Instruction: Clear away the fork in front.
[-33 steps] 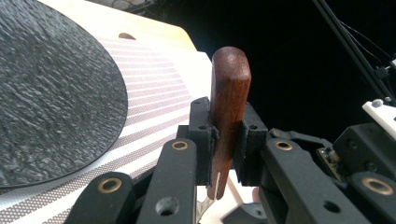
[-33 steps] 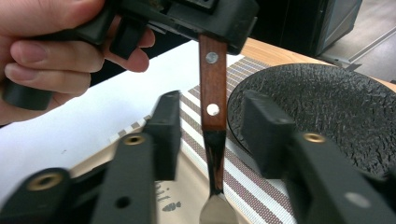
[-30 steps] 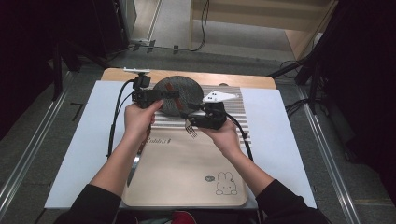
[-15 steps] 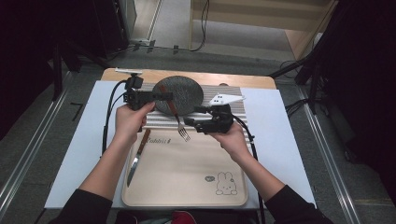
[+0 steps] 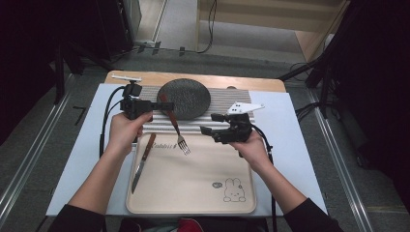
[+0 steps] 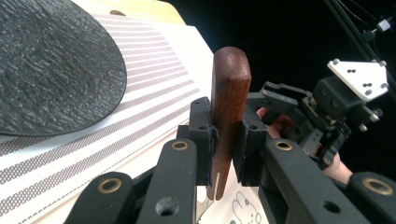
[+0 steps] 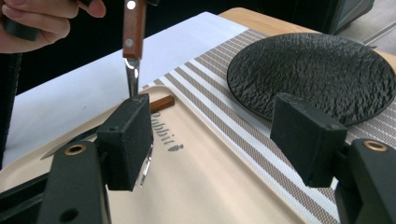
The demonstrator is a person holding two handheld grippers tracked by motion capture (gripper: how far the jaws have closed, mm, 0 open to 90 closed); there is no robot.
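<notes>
A person at a bench (image 5: 87, 159) covered in a white sheet holds a fork (image 5: 175, 126) by its wooden handle in the left gripper (image 5: 155, 105), the fingers (image 6: 201, 135) clamped on either side of the handle just below its rounded end. The fork hangs tines-down, tilted, over the striped placemat (image 5: 227, 104) and the far edge of the cream tray (image 5: 193, 183), which carries a printed rabbit (image 5: 234, 190) near its right front corner. The right gripper (image 5: 209, 123) hovers over the tray's far right edge with its fingers (image 7: 126, 140) spread wide and nothing between them. A wooden-handled knife (image 5: 142, 162) lies along the tray's left edge, blade toward the person. A dark textured plate (image 5: 186, 98) sits on the placemat beyond the tray, just beside the fork's handle. The bench's far edge shows bare wood (image 5: 193, 79). Around it the room is dim: grey floor, metal rails (image 5: 29, 159) on both sides, cables (image 5: 209, 29) trailing across the floor, and a pale wooden unit (image 5: 270, 24) at the back.
</notes>
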